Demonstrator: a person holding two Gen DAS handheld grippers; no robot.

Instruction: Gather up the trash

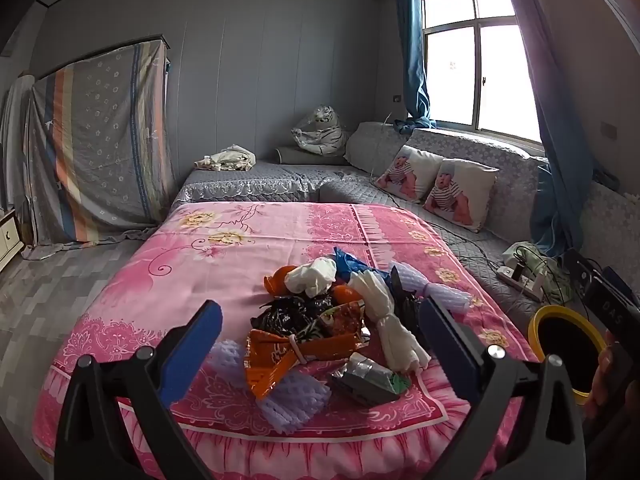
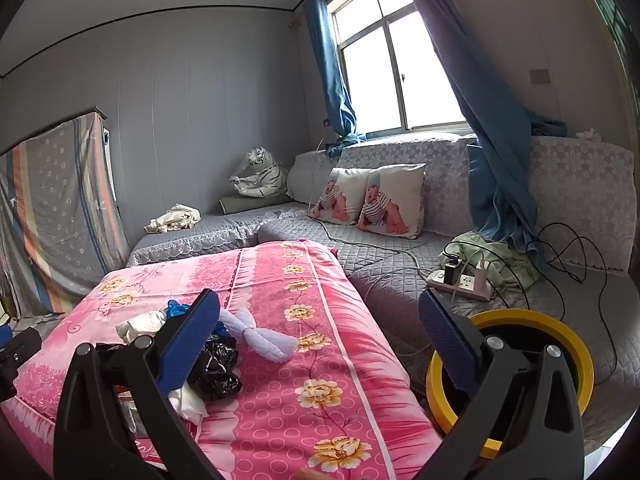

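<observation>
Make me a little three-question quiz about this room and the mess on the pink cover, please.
1. True or false: the left tool is shut on the orange wrapper.
2. What colour is the rim of the bin beside the pink cover? A green, B yellow, C white.
3. Fill in: the black crumpled bag lies beside a pale purple foam ____.

Key: 1 false, both tools stand open, holding nothing. 2 B. 3 net.
</observation>
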